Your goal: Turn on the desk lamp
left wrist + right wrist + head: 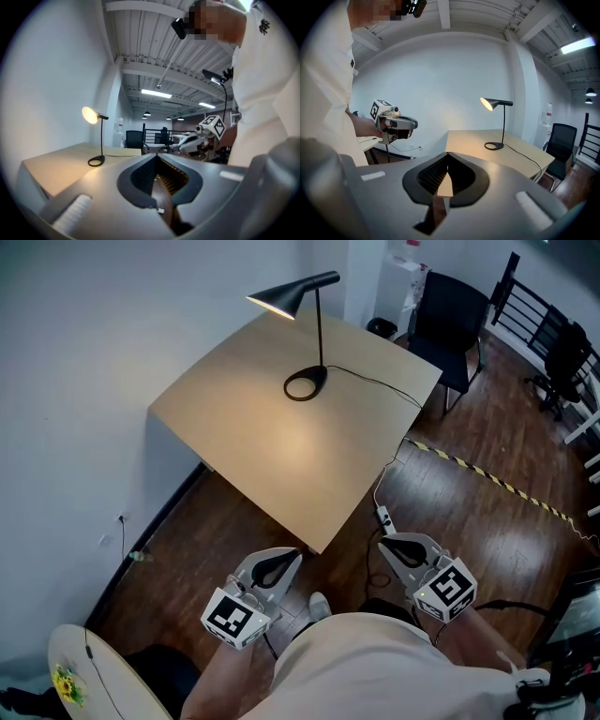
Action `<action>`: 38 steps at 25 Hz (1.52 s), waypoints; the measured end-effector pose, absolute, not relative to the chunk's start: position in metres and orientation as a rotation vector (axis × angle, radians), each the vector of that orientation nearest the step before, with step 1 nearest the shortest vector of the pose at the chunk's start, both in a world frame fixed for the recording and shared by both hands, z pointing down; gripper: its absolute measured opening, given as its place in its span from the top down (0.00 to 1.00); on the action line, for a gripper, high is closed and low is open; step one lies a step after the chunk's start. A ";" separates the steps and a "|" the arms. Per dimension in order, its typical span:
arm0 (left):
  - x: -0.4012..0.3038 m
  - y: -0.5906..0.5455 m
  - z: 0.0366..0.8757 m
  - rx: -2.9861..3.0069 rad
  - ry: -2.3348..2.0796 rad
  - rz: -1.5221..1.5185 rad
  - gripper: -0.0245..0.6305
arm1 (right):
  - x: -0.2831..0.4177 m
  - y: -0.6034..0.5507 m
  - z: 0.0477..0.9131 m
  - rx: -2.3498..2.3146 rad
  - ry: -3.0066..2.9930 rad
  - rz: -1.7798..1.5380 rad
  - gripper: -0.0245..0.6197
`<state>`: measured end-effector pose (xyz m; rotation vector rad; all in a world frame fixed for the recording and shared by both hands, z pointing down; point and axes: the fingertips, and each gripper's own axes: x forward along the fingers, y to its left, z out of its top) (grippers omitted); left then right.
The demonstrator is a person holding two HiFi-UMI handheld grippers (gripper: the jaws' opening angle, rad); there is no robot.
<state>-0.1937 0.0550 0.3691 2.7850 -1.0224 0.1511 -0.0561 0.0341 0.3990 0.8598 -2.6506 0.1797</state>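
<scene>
The black desk lamp stands at the far side of the light wooden desk. Its cone shade glows and throws a warm patch on the desktop. The lamp also shows lit in the left gripper view and in the right gripper view. My left gripper and right gripper are held low in front of the person, short of the desk's near corner. Both are shut with nothing in them. Each gripper view shows its own jaw tips meeting, far from the lamp.
The lamp's black cable runs off the desk's right edge to a power strip on the wooden floor. A black chair stands behind the desk. Yellow-black tape crosses the floor at right. A round white table sits lower left.
</scene>
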 end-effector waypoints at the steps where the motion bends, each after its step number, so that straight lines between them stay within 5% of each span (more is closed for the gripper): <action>1: -0.187 0.062 0.372 2.782 -1.008 0.161 0.94 | -0.052 0.041 0.398 0.859 -2.657 0.177 0.96; 17: -0.053 0.192 0.348 2.814 -1.091 0.181 0.94 | 0.072 0.157 0.377 0.846 -2.768 0.145 0.96; 38: 0.013 0.257 0.357 2.823 -1.052 0.232 0.94 | 0.133 0.221 0.353 0.858 -2.820 0.061 0.95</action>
